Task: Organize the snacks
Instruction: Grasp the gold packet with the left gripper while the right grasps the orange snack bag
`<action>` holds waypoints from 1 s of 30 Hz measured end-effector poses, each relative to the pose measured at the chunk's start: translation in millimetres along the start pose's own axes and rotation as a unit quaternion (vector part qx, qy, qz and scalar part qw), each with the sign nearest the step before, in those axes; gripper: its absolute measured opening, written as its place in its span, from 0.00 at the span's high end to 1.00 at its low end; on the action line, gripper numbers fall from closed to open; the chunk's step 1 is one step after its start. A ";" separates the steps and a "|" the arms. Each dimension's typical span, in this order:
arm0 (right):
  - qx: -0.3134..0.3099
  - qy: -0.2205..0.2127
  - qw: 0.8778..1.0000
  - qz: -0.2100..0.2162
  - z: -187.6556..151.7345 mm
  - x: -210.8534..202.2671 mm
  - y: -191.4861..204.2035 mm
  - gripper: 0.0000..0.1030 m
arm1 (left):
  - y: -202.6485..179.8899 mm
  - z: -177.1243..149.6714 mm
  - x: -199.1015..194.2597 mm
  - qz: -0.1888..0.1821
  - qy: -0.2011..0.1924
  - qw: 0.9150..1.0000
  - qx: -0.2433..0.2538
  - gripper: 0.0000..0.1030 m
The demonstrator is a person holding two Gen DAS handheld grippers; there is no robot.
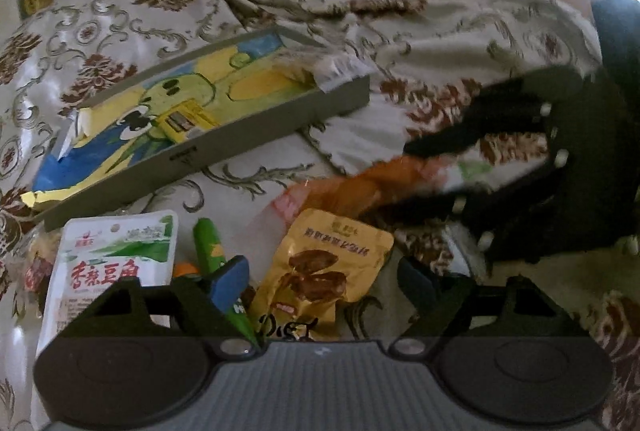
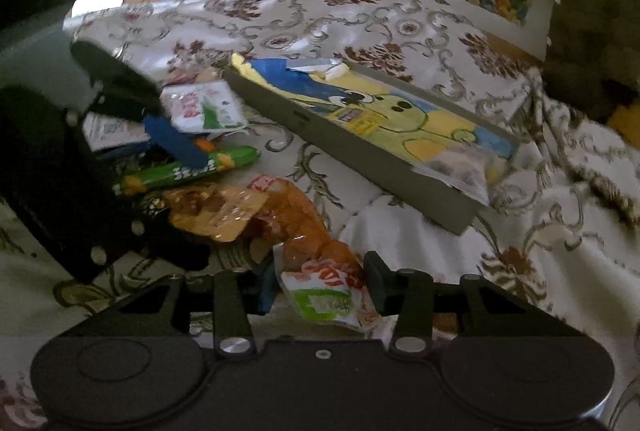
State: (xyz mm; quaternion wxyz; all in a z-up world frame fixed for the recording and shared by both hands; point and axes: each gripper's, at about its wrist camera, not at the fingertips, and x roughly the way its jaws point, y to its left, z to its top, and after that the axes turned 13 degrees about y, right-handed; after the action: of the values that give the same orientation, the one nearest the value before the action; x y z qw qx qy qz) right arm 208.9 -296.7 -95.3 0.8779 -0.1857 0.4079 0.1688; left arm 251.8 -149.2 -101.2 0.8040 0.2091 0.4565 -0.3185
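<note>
A crinkly orange snack packet (image 2: 316, 251) lies on the glossy floral bedspread (image 2: 360, 15), between the half-open right tongs (image 2: 320, 287), not clearly pinched. Left tongs (image 1: 320, 279) gape over a golden pouch (image 1: 324, 271). Nearby: a green sausage stick (image 2: 192, 169) and a shallow grey tray (image 1: 280, 119).

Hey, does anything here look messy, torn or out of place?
Yes. The shallow grey tray has a torn, peeling painted paper lining and holds no snacks; the packets, like the yellow date pouch, lie scattered on the floral cloth.
</note>
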 end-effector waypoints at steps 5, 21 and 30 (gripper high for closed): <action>0.054 -0.002 0.998 0.019 -1.4 -2.5 -16.0 0.55 | -2.6 4.9 16.7 0.032 0.051 0.998 0.027 0.32; 0.010 0.003 1.000 -0.030 4.4 19.2 11.1 0.46 | 2.0 6.7 15.4 0.026 0.059 0.998 -0.021 0.39; -0.003 0.007 0.998 -0.058 6.4 16.5 17.6 0.57 | -2.3 12.6 12.6 0.036 0.073 0.996 -0.026 0.58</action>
State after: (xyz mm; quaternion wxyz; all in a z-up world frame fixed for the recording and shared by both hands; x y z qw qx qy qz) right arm 215.2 -276.0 -107.7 0.8827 -0.2127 0.4022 0.1178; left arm 262.5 -162.8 -106.0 0.7845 0.2278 0.5143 -0.2611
